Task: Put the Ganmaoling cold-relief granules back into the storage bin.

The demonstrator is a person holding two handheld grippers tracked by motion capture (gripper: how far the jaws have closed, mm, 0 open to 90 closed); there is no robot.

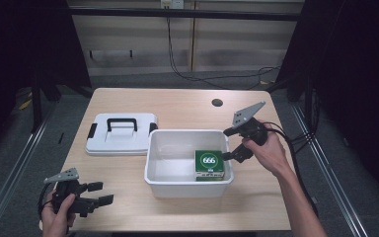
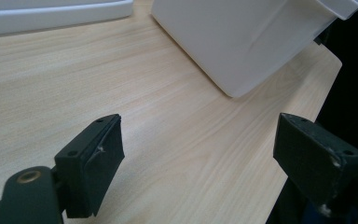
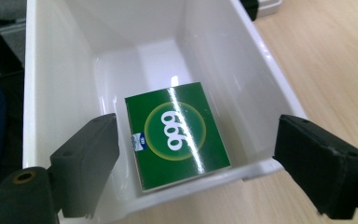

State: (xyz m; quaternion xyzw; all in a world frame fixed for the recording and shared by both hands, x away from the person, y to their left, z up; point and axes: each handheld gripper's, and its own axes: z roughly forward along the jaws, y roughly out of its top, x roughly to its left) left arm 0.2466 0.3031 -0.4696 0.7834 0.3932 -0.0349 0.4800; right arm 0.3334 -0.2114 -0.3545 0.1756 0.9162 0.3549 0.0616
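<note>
While our right gripper [image 1: 225,144] hangs spread over the green box [image 3: 176,134] in the white bin [image 1: 154,168], our left gripper [image 1: 101,193] rests spread too.

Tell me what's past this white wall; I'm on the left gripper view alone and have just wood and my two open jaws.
Observer: That wall belongs to an open white bin. A green box marked 666 lies flat in it, at the end nearer the right gripper.
Operator: Report that gripper's state.
Observer: Open, jaws spread wide above the bin's rim, touching nothing, as the right gripper view shows.
Operator: Name the white edge at my upper left.
Observer: It's the bin's lid, flat on the table with its black handle up, beside the bin and off it.
</note>
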